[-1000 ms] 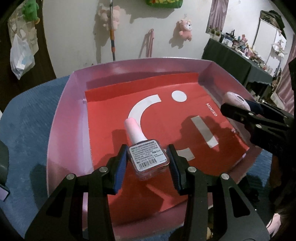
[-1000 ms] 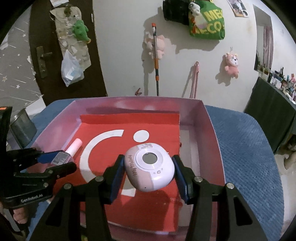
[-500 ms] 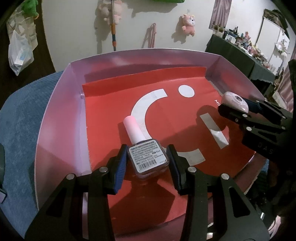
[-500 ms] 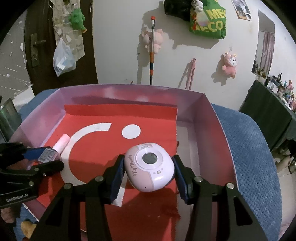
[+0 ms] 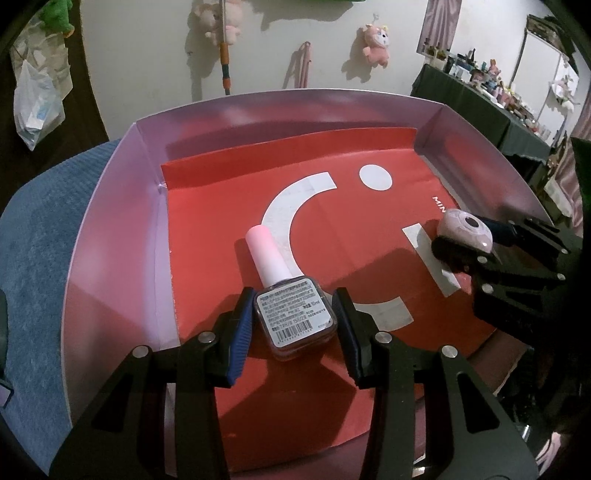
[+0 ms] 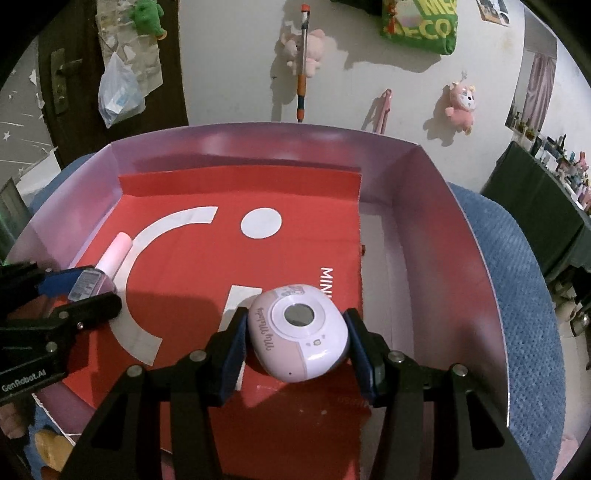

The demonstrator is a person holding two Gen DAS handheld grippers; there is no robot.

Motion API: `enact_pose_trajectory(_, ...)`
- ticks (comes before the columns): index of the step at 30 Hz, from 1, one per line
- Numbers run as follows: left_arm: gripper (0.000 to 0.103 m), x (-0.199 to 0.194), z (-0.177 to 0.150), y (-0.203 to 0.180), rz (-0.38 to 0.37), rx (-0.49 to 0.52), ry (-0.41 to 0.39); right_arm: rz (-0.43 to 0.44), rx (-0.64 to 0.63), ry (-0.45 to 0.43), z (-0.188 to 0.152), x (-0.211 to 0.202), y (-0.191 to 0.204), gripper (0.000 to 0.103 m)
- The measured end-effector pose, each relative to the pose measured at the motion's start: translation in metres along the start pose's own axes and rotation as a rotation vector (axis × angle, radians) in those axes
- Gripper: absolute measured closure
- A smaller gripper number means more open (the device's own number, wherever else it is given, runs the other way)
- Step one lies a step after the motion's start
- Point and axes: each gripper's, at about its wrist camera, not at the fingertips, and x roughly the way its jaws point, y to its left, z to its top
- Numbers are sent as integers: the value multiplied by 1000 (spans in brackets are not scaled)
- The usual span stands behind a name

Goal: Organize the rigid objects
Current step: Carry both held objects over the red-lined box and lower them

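Clamping a small square glass nail-polish bottle with a pale pink cylindrical cap (image 5: 295, 317), the left tool (image 5: 295, 325) has its blue-padded fingers (image 5: 242, 325) pressed to the bottle's two sides. The bottle lies cap-forward over the left part of a red paper sheet (image 5: 332, 236). Its upturned face carries a white label with fine print too small to read, a barcode and "10ml".

The right tool (image 6: 297, 343) is closed on a rounded pink-and-white plastic gadget with a small dark oval screen (image 6: 299, 336), one finger on each flank. Script lettering "My Melody" runs along the gadget's left side. It sits above the right part of the red sheet, near that sheet's right edge; whether it touches the sheet cannot be told.

The red sheet bears a white arc, a white dot and white bars, and the letters "MIN" show beside the gadget in both views. It lines the floor of a shallow lilac cardboard tray (image 6: 443, 229), which rests on a blue textured cloth surface (image 6: 517, 295).

In the right wrist view, the left tool's black body at the left edge reads "GenRobot.AI". On the wall behind, a green bag (image 6: 421, 22) shows yellow letters "ME" over "ECO".
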Motion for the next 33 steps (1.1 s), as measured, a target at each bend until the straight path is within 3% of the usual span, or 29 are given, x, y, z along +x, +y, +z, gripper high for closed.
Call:
enact_pose_trajectory(8, 63, 5, 9, 9, -10, -3, 12, 51, 49, 16, 5, 0, -7, 49)
enact_pose_trajectory(23, 63, 6, 13, 9, 10, 19, 6, -31, -41, 2, 7, 6, 2, 49)
enact_pose_trajectory(33, 63, 8, 15, 9, 30, 37, 11, 13, 14, 35, 5, 4, 0, 49)
